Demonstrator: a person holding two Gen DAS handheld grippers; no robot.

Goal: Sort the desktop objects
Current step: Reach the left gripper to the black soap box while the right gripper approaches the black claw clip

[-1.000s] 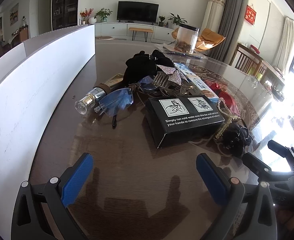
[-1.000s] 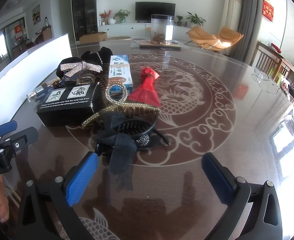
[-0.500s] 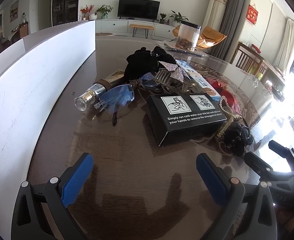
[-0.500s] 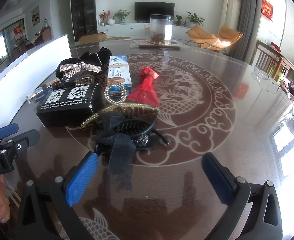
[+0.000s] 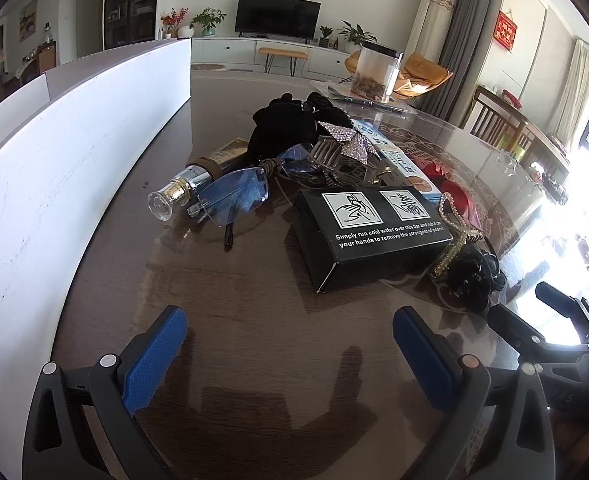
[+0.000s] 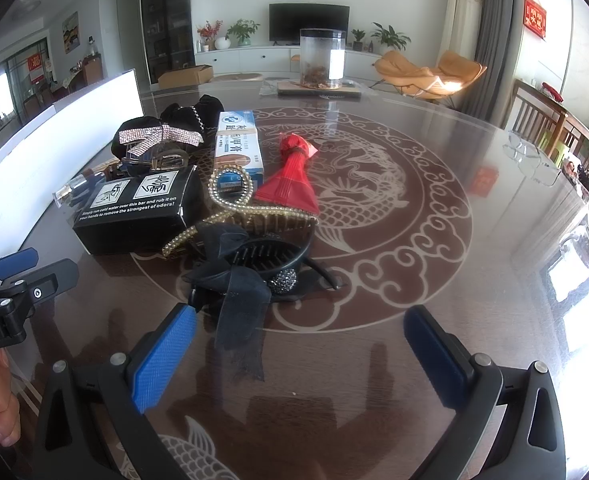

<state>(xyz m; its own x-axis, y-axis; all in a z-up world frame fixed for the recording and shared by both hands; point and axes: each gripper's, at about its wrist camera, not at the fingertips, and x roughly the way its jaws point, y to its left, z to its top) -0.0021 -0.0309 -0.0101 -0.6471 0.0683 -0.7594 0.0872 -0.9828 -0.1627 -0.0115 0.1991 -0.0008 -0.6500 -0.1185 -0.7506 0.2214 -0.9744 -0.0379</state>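
Small bottle: rear half hidden under blue-lens glasses and black pouch. Toothpaste box: near end covered by beaded chain. Bottle label too small to read. Person's hand cut by frame edge, only fingers visible. Jar contents indistinct.

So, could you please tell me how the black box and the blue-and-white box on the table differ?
The black box is dark with white pictograms and English text; the blue-and-white box is pale with blue print. The black box is broad and squat, while the blue-and-white box is long and slim. A gold beaded hair comb overlaps the blue-and-white box's near end, whereas the black box's top is bare. Both lie flat on the table.
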